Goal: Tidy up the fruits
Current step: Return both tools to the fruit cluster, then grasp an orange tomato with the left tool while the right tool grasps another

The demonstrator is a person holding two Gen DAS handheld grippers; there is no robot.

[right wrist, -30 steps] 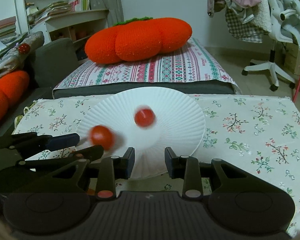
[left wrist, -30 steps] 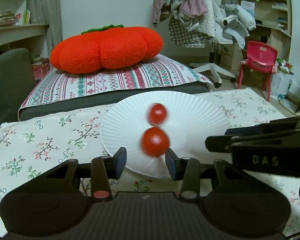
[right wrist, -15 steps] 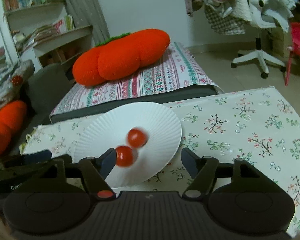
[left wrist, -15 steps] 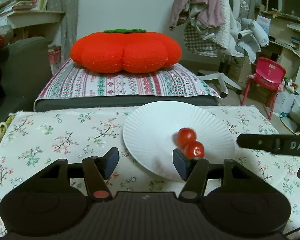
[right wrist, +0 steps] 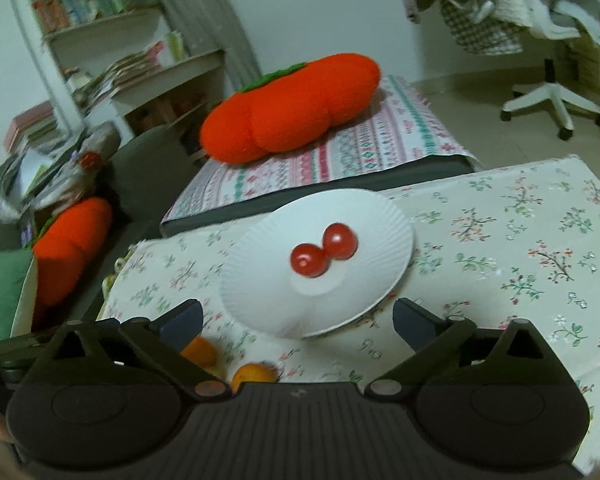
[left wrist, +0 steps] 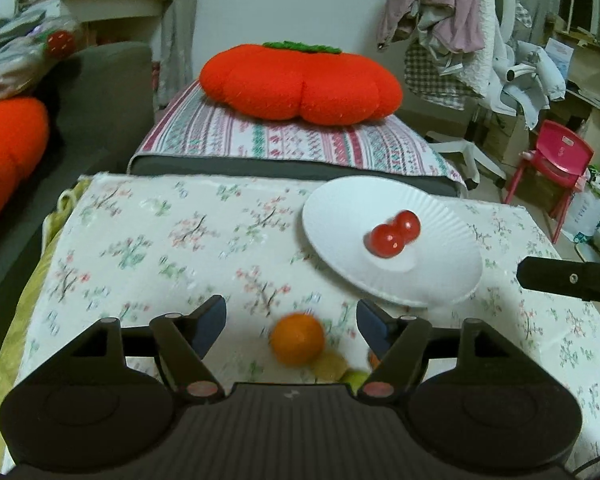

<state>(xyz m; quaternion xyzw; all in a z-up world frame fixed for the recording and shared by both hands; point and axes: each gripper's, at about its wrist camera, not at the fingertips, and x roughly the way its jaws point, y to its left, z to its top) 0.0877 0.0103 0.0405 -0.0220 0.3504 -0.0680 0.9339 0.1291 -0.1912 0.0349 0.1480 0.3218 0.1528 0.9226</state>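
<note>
Left wrist view: left gripper [left wrist: 291,322] low in the frame, jaws opening, about half spread, nothing pressed between the pads. Small orange [left wrist: 297,339] lying on the floral tablecloth [left wrist: 172,248] between the two fingers, lower centre, blurred, touching neither pad as far as can be told. Just below and right of it, a yellowish fruit [left wrist: 331,365] and a green one [left wrist: 355,378], both half hidden by the gripper body, kind unclear. Right of centre, white paper plate [left wrist: 340,200] with two cherry tomatoes [left wrist: 394,234] touching each other near its middle. At the right edge, dark finger of the other tool [left wrist: 564,280], apart from the plate. Right wrist view: right gripper [right wrist: 298,318] across the bottom, jaws opening and already very wide, empty; near rim of the paper plate [right wrist: 260,304] between the fingers, not gripped. Cherry tomatoes [right wrist: 324,250] at frame centre, side by side on the plate. Two oranges at lower left, one [right wrist: 199,351] beside the left finger, another [right wrist: 254,374] peeking over the gripper body. Likely handling: orange light, firm under a slightly yielding skin, round and prone to roll; best taken across its widest middle with pads opposite each other and moderate squeeze. Tomatoes glossy, thin-skinned, easily split or squirted out; gentle closure around the equator only. Plate thin, light, flexible, apt to slide or tip if nudged at the rim.
</note>
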